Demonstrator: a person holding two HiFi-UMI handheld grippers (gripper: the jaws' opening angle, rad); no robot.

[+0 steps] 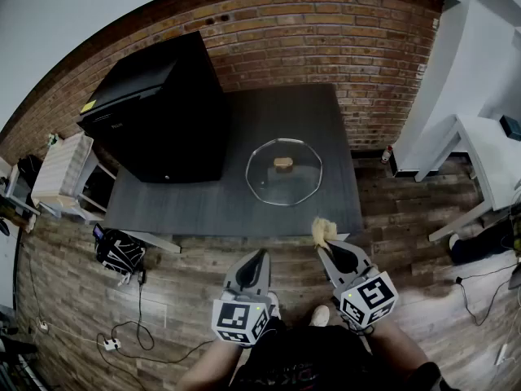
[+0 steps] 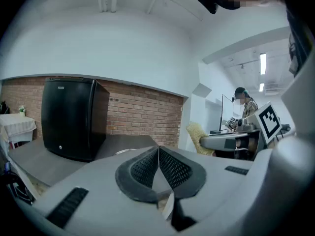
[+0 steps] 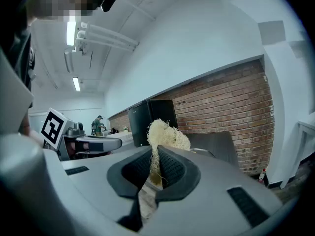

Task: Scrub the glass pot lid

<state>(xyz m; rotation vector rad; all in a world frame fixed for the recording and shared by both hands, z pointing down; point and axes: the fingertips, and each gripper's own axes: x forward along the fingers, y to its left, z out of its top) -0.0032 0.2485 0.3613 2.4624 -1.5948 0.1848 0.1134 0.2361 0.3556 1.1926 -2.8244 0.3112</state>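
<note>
While both grippers hang over the wooden floor (image 1: 187,279) in the head view, short of the table's near edge, the lid (image 1: 284,172) lies flat on the dark table (image 1: 203,202), right of a black cabinet (image 1: 159,112), its brown knob (image 1: 283,163) facing up; the left gripper (image 1: 260,256) points towards the table beside the right gripper (image 1: 322,246), which carries a pale scrubber (image 1: 323,231) at its tip, near the table edge and well apart from the lid. In the left gripper view the jaws meet with nothing between them, and the cabinet stands beyond on the left. In the right gripper view the jaws pinch the fibrous scrubber, which sticks up above them, with a brick wall (image 3: 231,107) behind
</note>
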